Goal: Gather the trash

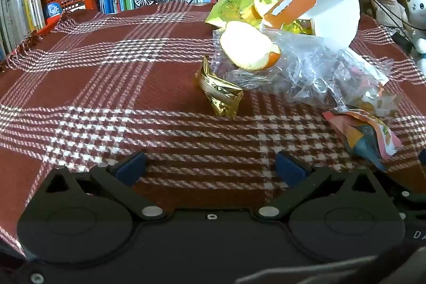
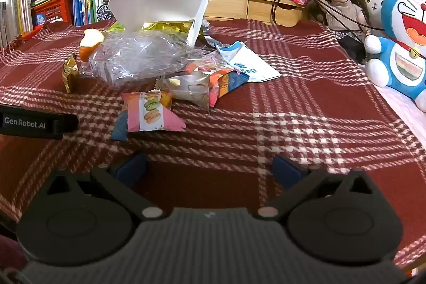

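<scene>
Clear plastic bag (image 1: 306,71) hides trash beneath; blue plush (image 2: 404,44) cut off (right edge).

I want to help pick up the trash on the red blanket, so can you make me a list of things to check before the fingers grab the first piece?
1. Left gripper open with nothing between its fingers: ok.
2. Right gripper open with nothing between its fingers: ok.
3. Gold wrapper lies apart at the pile's edge, nothing on top of it: ok.
4. Macaron packet lies nearest the right gripper, top uncovered: ok.
5. Orange peel lies on the clear plastic bag, so lifting the bag first could tip it off: not ok.
6. A bin or bag to drop trash into: cannot tell, none shows in either view.
</scene>
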The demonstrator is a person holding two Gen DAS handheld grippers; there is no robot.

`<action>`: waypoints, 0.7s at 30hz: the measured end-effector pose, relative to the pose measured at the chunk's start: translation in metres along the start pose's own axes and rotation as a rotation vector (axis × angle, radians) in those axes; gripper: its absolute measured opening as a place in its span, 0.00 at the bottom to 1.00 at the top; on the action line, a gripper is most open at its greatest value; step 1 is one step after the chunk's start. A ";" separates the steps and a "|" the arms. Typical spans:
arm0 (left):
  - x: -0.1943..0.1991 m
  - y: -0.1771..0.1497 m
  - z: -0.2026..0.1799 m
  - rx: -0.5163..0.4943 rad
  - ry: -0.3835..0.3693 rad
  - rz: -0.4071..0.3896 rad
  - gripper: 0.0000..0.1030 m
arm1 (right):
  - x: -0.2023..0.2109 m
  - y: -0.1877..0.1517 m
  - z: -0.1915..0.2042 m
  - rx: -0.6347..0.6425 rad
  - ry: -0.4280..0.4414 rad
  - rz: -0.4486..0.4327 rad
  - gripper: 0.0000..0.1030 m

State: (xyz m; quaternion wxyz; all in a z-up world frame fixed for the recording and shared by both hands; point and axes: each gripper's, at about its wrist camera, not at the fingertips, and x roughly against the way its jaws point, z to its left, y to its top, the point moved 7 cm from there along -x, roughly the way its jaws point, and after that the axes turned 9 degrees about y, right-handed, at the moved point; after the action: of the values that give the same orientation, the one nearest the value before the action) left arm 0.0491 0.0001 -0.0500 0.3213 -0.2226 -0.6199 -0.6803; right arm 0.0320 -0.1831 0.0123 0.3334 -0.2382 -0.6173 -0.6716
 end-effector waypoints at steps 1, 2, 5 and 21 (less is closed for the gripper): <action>0.000 0.000 0.000 0.001 0.000 0.001 1.00 | 0.000 0.000 0.000 -0.001 0.000 0.001 1.00; 0.000 0.000 0.000 0.002 -0.002 0.002 1.00 | 0.000 0.000 0.000 -0.002 0.001 0.002 1.00; 0.000 0.000 0.000 0.001 -0.002 0.004 1.00 | 0.000 0.000 0.000 -0.003 0.001 0.002 1.00; 0.000 0.000 0.000 0.001 -0.003 0.008 1.00 | 0.000 0.001 0.000 -0.002 0.001 0.003 1.00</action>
State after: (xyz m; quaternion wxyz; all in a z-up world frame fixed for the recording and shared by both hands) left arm 0.0489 0.0001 -0.0505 0.3235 -0.2259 -0.6198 -0.6783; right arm 0.0325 -0.1834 0.0129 0.3346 -0.2392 -0.6160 -0.6718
